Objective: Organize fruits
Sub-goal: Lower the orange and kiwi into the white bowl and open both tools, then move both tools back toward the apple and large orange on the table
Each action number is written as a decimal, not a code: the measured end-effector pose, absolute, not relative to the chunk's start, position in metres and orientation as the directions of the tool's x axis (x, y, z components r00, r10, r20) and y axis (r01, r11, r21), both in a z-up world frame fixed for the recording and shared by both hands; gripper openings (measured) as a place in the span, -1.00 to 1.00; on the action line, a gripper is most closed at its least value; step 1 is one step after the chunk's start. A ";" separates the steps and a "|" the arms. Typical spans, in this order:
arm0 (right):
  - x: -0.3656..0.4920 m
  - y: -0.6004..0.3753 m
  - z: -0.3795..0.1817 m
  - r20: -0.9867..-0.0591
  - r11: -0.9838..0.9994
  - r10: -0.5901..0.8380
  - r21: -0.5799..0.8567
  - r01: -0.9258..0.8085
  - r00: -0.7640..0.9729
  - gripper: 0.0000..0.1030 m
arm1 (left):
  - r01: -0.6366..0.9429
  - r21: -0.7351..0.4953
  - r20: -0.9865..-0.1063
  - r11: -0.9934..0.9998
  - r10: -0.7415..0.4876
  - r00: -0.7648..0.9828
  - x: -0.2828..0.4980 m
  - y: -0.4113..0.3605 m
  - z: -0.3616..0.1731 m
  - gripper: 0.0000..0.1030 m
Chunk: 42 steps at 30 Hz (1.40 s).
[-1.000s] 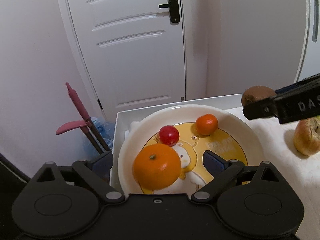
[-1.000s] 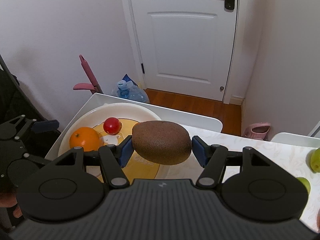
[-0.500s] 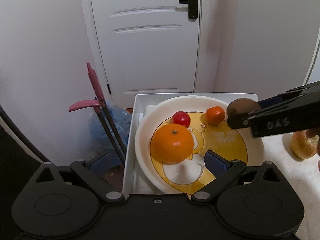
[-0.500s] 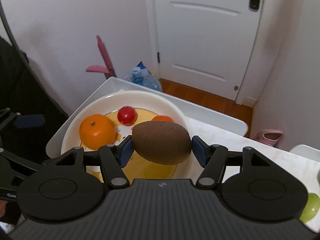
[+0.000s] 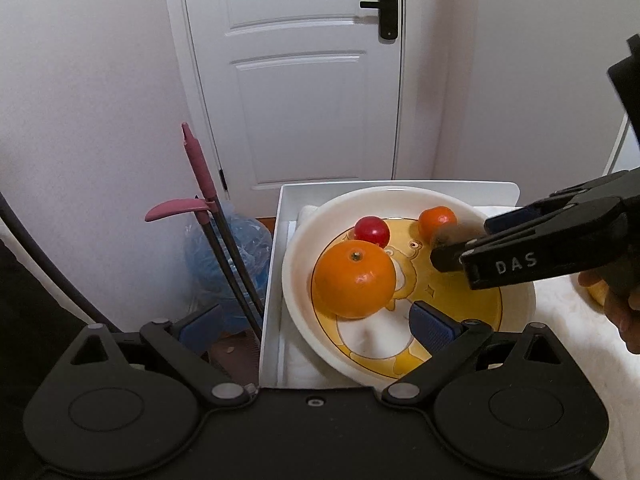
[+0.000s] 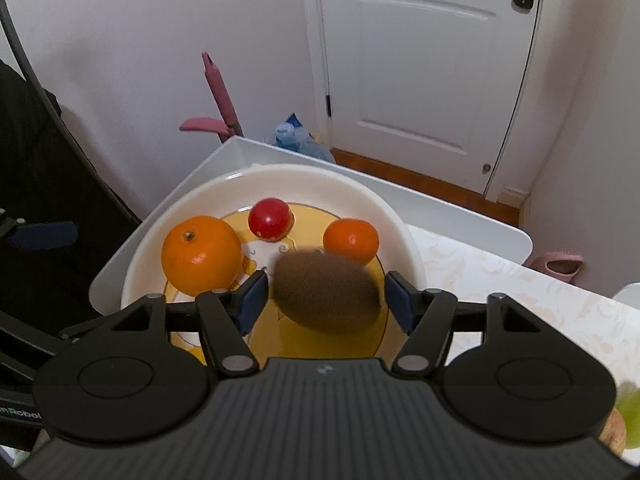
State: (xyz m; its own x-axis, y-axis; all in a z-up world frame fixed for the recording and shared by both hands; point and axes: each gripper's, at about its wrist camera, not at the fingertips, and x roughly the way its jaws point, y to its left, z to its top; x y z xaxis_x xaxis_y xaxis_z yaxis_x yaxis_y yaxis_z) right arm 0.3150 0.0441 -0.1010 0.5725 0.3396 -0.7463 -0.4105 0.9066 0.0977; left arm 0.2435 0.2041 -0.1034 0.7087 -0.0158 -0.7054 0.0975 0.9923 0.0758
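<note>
Placing the kiwi [image 6: 326, 292] on the plate [image 6: 280, 172], at the worktop's [image 6: 500, 280] far left edge. Right tongs [image 6: 327, 306] parted narrowly, pads just clear of the blurred kiwi on either side; probably letting it go above the plate's yellow middle. Already on the plate: a large orange [image 6: 202, 254], a small red fruit [image 6: 269, 218] and a small mandarin [image 6: 351, 240] just beyond the kiwi. Left tongs [image 5: 316, 328] spread wide and empty at the plate's near side.

Next, likely: lift straight up without nudging the mandarin, then reach for the green fruit [image 6: 632, 412] at the near right edge.

Pale patterned worktop, white tray [image 6: 440, 208] under the plate. Beyond: white door [image 6: 420, 60], pink-handled tool [image 6: 218, 88], water bottle [image 5: 228, 256] on the floor.
</note>
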 end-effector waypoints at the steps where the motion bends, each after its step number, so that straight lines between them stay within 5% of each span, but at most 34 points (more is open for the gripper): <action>1: 0.313 0.043 -0.099 -0.743 0.912 0.330 0.092 -0.400 0.582 0.97 | 0.100 0.073 -0.707 0.992 -0.019 0.707 0.244 0.204 -0.103 0.96; 42: 0.162 -0.111 0.010 -0.637 0.965 0.258 0.128 -0.230 0.727 1.00 | 0.070 0.101 -0.581 0.992 0.002 0.814 0.141 0.114 -0.021 0.96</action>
